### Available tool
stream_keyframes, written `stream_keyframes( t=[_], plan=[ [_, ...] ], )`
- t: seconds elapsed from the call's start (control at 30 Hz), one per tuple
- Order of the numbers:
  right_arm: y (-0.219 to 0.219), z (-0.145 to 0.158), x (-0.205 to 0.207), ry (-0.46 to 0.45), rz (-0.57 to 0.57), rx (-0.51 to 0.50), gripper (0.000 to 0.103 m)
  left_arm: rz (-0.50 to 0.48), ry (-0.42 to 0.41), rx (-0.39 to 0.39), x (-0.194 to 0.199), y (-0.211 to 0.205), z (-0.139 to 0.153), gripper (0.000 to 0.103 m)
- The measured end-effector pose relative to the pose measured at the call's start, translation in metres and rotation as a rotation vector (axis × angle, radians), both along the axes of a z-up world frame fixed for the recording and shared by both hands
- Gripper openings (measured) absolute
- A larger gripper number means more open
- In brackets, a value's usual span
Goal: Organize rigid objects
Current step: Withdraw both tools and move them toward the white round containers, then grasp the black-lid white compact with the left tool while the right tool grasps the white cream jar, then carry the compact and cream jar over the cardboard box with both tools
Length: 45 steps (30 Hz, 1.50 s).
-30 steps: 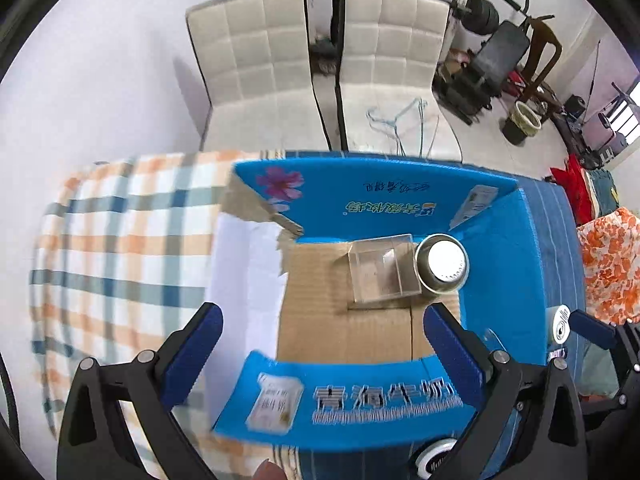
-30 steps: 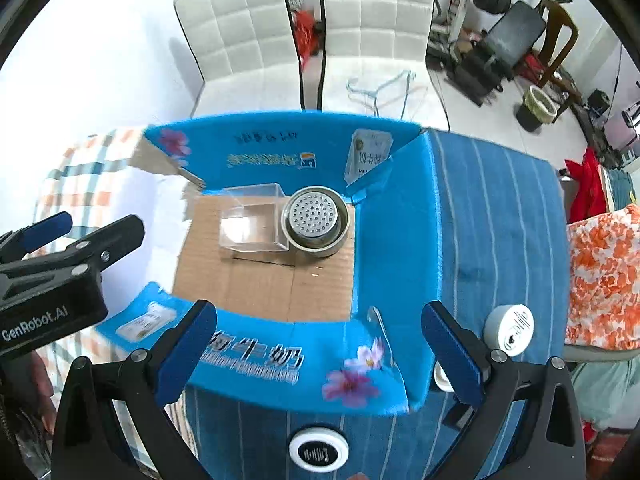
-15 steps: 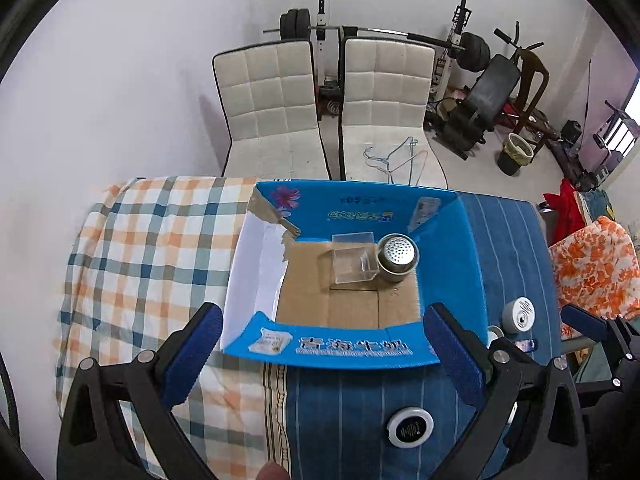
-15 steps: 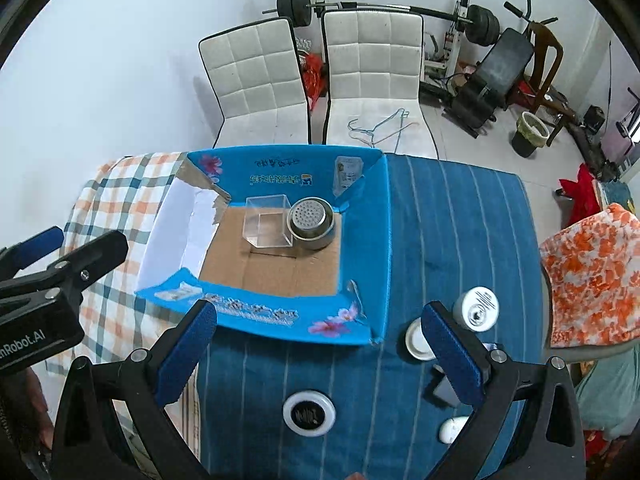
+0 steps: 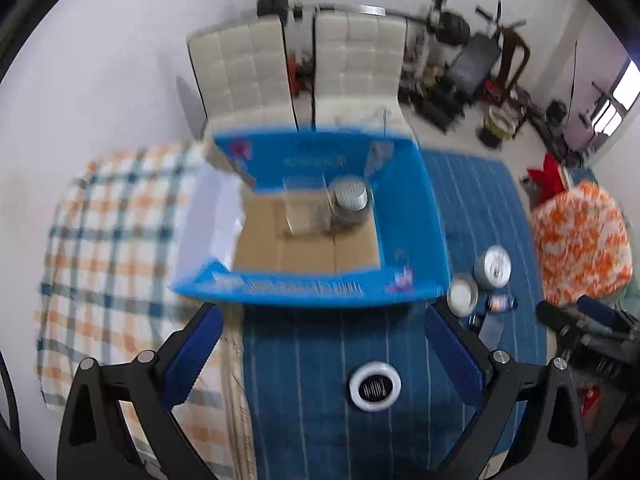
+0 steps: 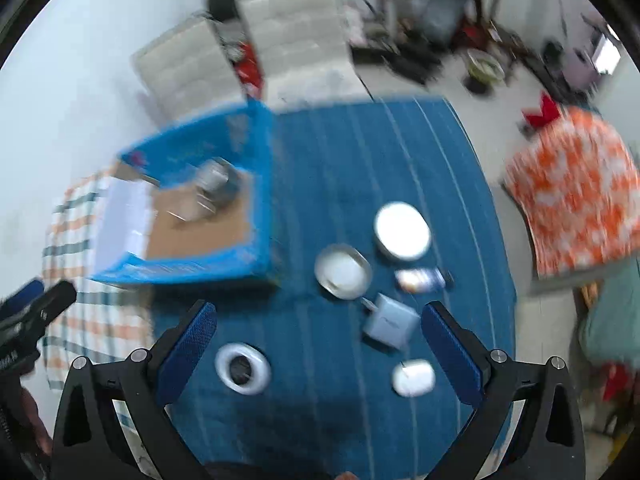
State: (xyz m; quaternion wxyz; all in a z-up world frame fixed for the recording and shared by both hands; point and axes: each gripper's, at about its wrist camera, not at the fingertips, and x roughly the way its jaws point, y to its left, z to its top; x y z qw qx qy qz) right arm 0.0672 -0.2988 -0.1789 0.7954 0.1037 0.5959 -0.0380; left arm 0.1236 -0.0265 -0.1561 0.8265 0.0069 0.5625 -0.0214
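Both grippers, left (image 5: 320,344) and right (image 6: 318,340), jaws released, empty, above desk (image 6: 340,160); tin (image 5: 350,200) in box (image 5: 408,220).

Both wrist cameras are looking steeply down from well above the table, each along its own spread fingers. The left view is facing the blue box (image 5: 308,216) ahead of its fingertips; the right view is sitting further right, the box (image 6: 200,216) beyond its left finger. Both are sharing the white ring (image 5: 375,386) (image 6: 242,368) between or beside fingers
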Motion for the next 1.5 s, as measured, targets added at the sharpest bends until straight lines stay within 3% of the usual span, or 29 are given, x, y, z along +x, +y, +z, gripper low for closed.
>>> stream_keyframes(
  t=[0.23,0.33,0.43,0.47,0.53,0.63,0.7,0.87,0.97,1.0,1.07,1.2,1.5],
  plan=[
    [-0.052,-0.096,-0.022,0.157,-0.064,0.008,0.103,-0.039,0.286,-0.045,-0.016,-0.043,-0.13,0.103],
    [-0.062,-0.131,-0.021,0.21,-0.089,0.036,0.103,-0.042,0.365,-0.056,-0.025,-0.057,-0.171,0.103],
    [-0.072,-0.152,-0.01,0.205,-0.121,0.039,0.103,-0.038,0.425,-0.028,-0.03,-0.071,-0.212,0.102],
    [-0.074,-0.153,-0.006,0.185,-0.14,0.028,0.103,-0.028,0.451,-0.012,-0.031,-0.074,-0.227,0.101],
    [-0.079,-0.157,0.005,0.137,-0.171,-0.006,0.103,0.026,0.502,-0.016,-0.035,-0.075,-0.249,0.083],
    [-0.085,-0.162,0.02,0.091,-0.195,-0.026,0.103,0.055,0.421,0.024,-0.038,-0.086,-0.242,0.082],
    [-0.089,-0.167,0.032,0.077,-0.212,-0.017,0.103,0.068,0.386,0.025,-0.035,-0.092,-0.235,0.074],
    [-0.101,-0.176,0.068,0.037,-0.268,0.012,0.1,0.101,0.351,0.02,-0.011,-0.104,-0.225,0.074],
    [-0.102,-0.188,0.092,0.069,-0.272,0.041,0.089,0.123,0.351,0.012,-0.002,-0.108,-0.222,0.074],
    [-0.101,-0.196,0.1,0.099,-0.269,0.051,0.074,0.119,0.353,0.018,0.0,-0.11,-0.221,0.074],
    [-0.101,-0.207,0.112,0.129,-0.258,0.048,0.074,0.12,0.356,0.025,0.001,-0.116,-0.218,0.075],
    [-0.091,-0.21,0.117,0.128,-0.19,-0.021,0.072,0.112,0.368,0.024,0.003,-0.122,-0.216,0.074],
    [-0.075,-0.191,0.096,0.153,-0.095,-0.049,0.071,0.073,0.34,0.039,0.014,-0.113,-0.209,0.074]
  ],
)
